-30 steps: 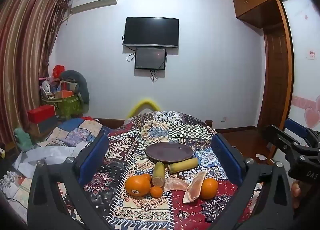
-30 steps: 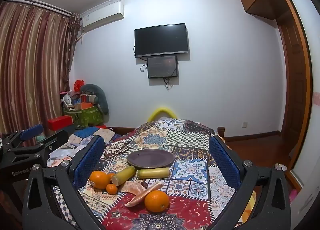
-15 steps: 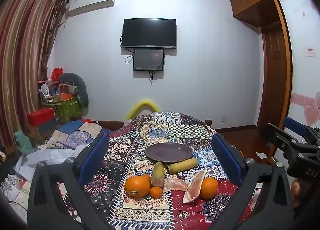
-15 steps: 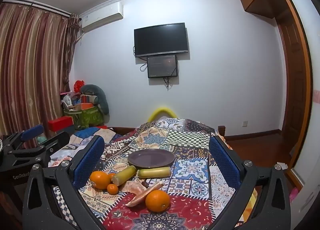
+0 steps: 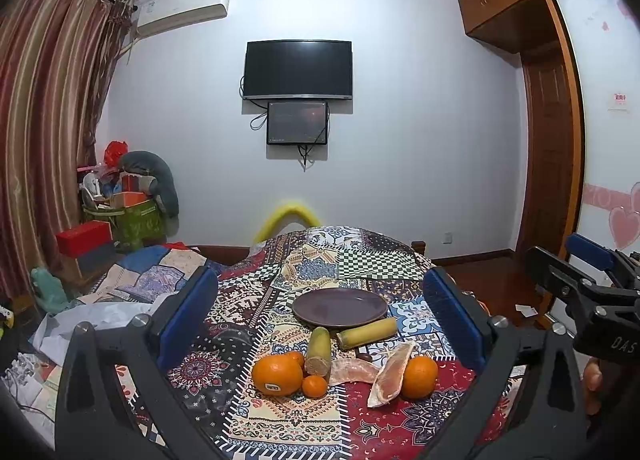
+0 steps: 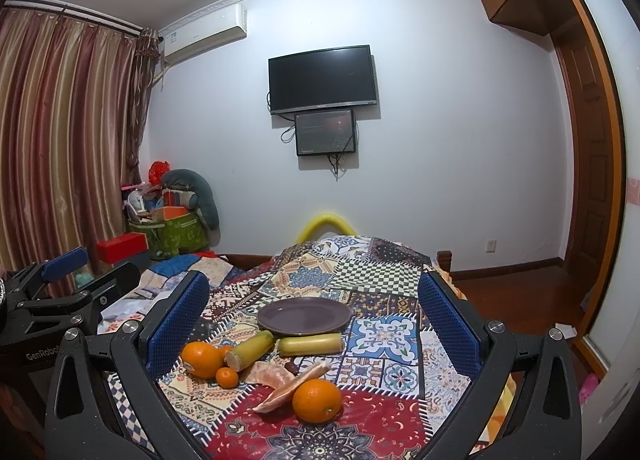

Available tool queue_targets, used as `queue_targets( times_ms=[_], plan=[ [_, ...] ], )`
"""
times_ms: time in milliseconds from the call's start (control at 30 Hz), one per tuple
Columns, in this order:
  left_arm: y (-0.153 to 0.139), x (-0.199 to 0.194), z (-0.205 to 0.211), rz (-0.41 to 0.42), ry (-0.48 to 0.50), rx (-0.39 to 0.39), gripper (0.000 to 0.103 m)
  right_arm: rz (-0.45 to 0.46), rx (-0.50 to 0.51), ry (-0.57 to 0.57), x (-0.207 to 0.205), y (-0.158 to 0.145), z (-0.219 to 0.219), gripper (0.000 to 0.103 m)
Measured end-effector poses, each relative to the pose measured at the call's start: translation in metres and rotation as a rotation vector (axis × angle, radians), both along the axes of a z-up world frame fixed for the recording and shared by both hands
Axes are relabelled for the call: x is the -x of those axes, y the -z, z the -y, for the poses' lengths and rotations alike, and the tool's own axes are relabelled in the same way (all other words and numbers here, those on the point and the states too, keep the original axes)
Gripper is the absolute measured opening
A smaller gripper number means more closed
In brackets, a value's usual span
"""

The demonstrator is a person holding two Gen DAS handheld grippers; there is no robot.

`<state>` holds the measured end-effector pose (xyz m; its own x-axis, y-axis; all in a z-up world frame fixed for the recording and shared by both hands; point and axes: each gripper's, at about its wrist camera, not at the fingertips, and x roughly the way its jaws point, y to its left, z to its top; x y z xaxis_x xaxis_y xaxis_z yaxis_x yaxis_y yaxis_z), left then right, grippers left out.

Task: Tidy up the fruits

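Both grippers are hanging above the near edge of a table draped in a patchwork cloth [image 5: 360, 264], each with its jaws spread wide and nothing between the blue pads. The left gripper [image 5: 320, 320] is framing the fruit from its own camera; the right gripper [image 6: 314, 320] is doing the same from slightly to the right.

A dark purple plate [image 5: 340, 306] is sitting at the middle of the table, holding nothing. All the fruit is lying on the cloth at the plate's 6 o'clock side. Two yellow-green cane pieces [image 5: 366, 333] are resting just beside its rim. Nearer the camera, a large orange [image 5: 277, 375] with a sticker is lying at 7 o'clock, a small tangerine [image 5: 314, 386] touching it. Pale pomelo segments [image 5: 390, 374] are lying at 5 o'clock, leaning against another orange [image 5: 420, 376].
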<state>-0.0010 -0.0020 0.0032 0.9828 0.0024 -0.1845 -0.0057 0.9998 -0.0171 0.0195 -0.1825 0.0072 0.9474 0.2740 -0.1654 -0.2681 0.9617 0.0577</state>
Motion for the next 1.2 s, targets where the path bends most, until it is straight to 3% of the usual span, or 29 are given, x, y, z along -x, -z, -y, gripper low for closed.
queue_targets(
  times_ms=[1200],
  plan=[
    [0.0011, 0.0023, 0.0023, 0.014, 0.004, -0.005, 0.103, -0.011, -0.005, -0.013, -0.0011, 0.0011, 0.0029, 0.103]
  ],
)
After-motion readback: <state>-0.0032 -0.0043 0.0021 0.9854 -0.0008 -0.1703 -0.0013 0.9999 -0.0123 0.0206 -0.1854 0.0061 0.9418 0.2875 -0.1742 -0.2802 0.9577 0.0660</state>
